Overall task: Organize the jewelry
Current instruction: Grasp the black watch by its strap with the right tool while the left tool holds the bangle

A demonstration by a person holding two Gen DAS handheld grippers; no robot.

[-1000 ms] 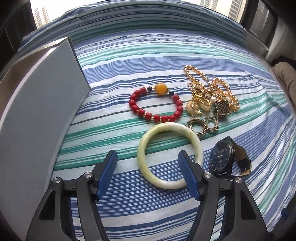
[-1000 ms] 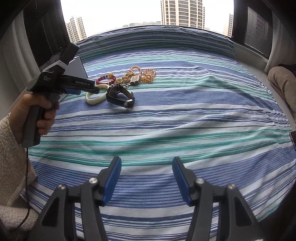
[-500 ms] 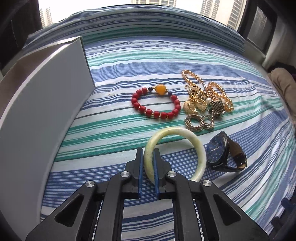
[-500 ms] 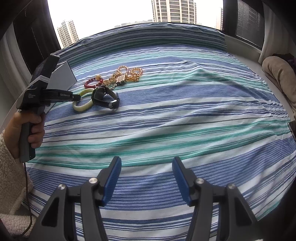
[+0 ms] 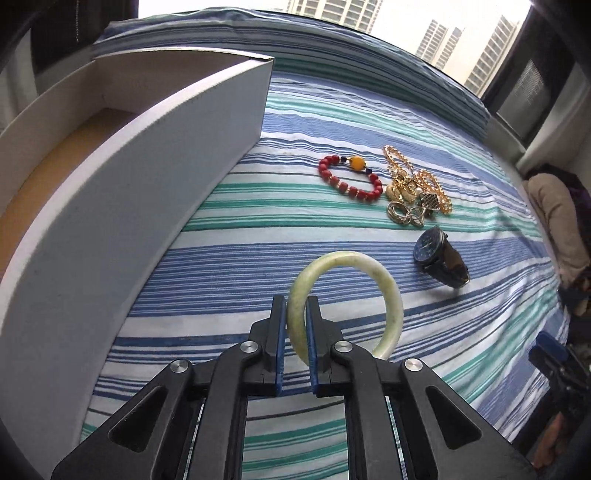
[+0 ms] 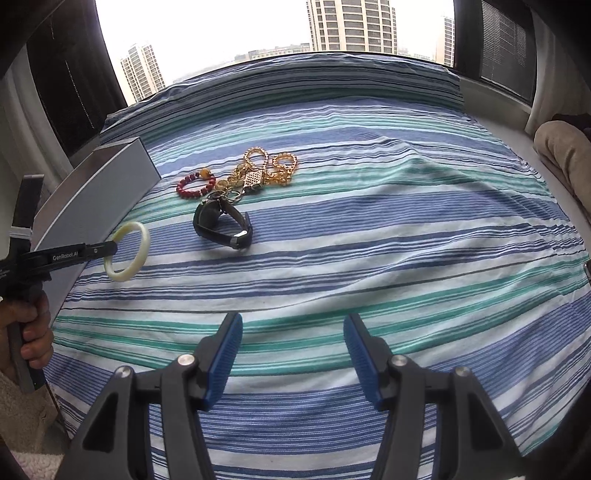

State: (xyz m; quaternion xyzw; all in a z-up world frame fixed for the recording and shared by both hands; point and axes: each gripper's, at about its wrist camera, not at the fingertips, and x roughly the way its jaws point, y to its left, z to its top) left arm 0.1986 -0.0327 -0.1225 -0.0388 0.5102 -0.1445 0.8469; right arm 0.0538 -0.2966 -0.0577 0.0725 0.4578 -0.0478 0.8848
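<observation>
My left gripper [image 5: 296,343] has ribbed blue rubbery pads [image 5: 280,343] on matt black plastic. The pale green bangle [image 5: 373,273] looks like polished, glossy stone. At one o'clock lie shiny gold metal chains [image 5: 417,188]. The striped sheet [image 5: 295,229] is woven cloth; the box [image 5: 155,177] is matt white card.

We note a bed [image 6: 369,221] under a blue, teal and white striped sheet [image 6: 388,177]. Beyond its far edge, a wide window [image 6: 240,29] admits overcast daylight, with high-rise towers [image 6: 351,26] outside. Right of the bed lies a beige cushion [image 6: 565,147].
</observation>
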